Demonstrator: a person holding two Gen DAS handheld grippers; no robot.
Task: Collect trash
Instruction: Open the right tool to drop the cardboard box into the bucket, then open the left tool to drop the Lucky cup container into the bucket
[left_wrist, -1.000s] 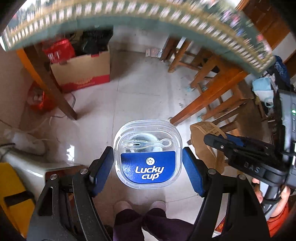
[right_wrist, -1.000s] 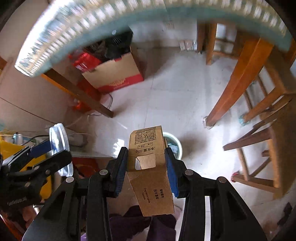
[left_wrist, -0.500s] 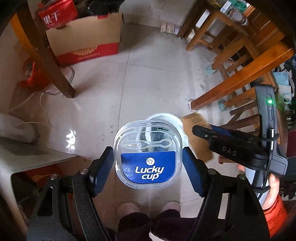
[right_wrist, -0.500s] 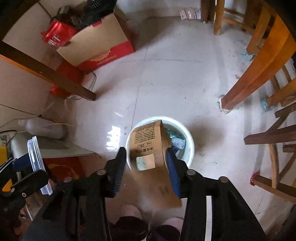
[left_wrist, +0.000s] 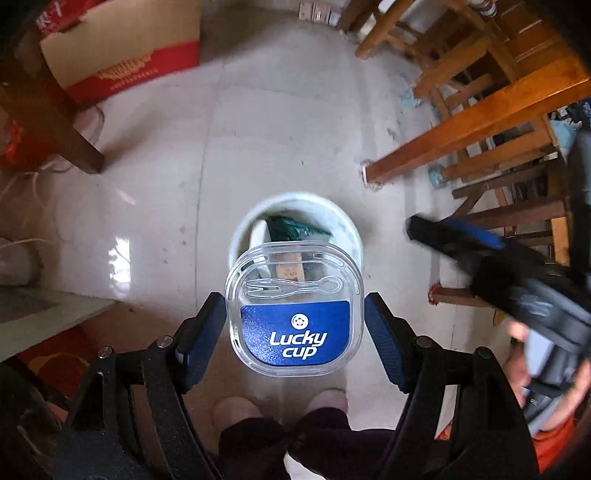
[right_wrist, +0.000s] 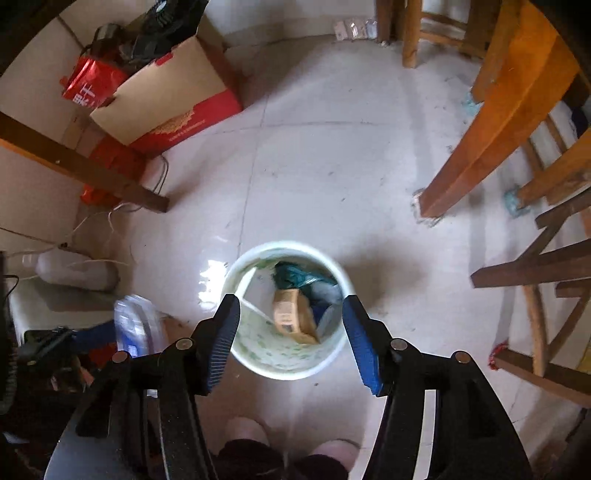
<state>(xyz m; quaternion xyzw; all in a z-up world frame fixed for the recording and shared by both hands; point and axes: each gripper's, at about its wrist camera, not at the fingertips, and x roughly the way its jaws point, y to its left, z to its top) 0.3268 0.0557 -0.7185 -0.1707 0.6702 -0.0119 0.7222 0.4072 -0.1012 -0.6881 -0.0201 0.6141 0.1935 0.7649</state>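
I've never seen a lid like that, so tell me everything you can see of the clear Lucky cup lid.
The Lucky cup lid is a clear plastic square with rounded corners and a raised rim. A blue panel with white lettering fills its lower half, and a fork-spoon outline is moulded above it. It faces the camera, held at its side edges between the blue pads of the left hand-held gripper, above the white bin.

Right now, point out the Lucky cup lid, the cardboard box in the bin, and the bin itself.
Lucky cup lid (left_wrist: 294, 334): left wrist view, on its blue label.
Cardboard box (right_wrist: 291, 314): right wrist view, on its printed top face.
Bin (right_wrist: 284, 363): right wrist view, on its near inner wall.
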